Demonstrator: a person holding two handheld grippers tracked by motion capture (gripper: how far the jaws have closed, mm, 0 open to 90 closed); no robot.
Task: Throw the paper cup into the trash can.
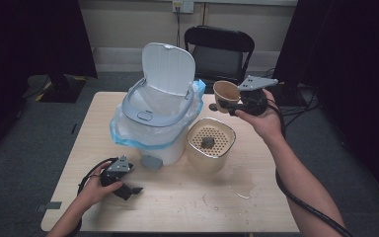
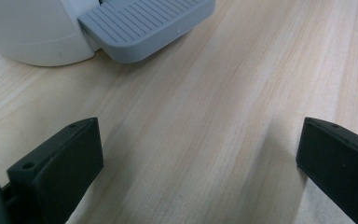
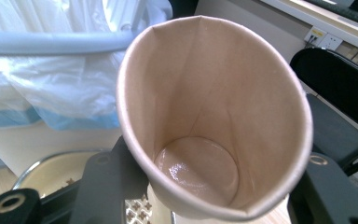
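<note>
Both forearms are bare, no sleeves showing. Each hand carries a black gripper, the left gripper (image 1: 133, 190) and the right gripper (image 1: 223, 107), topped by a grey three-cornered plate with small screws. Thick black cables trail from both. The blocky matte jaws have round screw holes.

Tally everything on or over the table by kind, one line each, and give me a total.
White pedal bin with open lid and blue-edged plastic liner: 1
Beige container with perforated strainer top: 1
Brown paper cup, squeezed in the right hand-held gripper: 1
Hand-held gripper: 2, left and right
Total: 5
</note>
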